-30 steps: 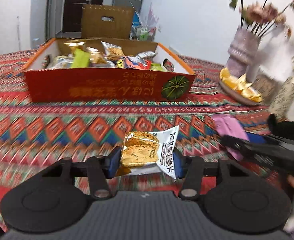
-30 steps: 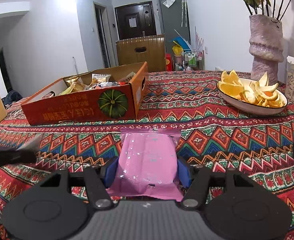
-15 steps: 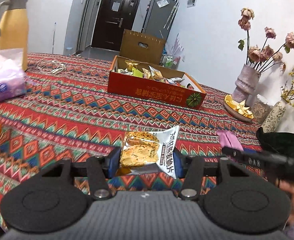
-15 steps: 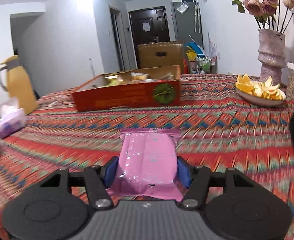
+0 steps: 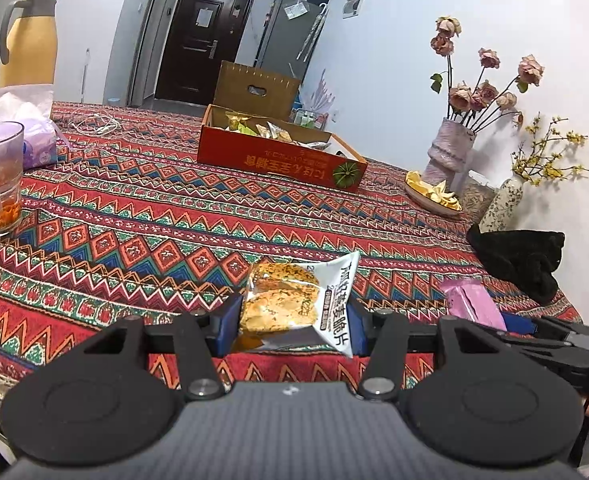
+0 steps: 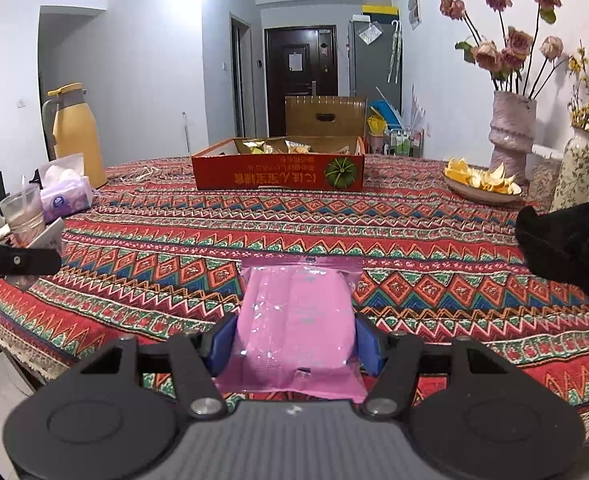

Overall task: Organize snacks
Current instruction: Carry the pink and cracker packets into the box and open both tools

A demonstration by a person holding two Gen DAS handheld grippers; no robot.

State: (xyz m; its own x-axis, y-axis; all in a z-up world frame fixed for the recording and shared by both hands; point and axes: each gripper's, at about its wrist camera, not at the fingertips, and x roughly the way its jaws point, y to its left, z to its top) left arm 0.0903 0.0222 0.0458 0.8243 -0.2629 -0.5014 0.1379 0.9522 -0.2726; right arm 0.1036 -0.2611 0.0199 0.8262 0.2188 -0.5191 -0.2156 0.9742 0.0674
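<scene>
The room with white walls and a dark door [image 6: 300, 80] filled the upper part of both views, and the patterned red tablecloth [image 5: 166, 216] covered the middle. On it, at the upper centre, stood the orange cardboard box [image 6: 278, 172] with snack packets inside. A yellow jug [image 5: 28, 38] stood at the upper left and a vase of dried roses [image 6: 512, 136] at the right. At the lower centre, the left gripper [image 5: 292, 322] had its jaws partly closed on a cracker packet [image 5: 294, 304], pressing both sides. The right gripper [image 6: 294, 344] likewise clamped a pink packet [image 6: 296, 320] between its blue pads [image 6: 219, 342].
</scene>
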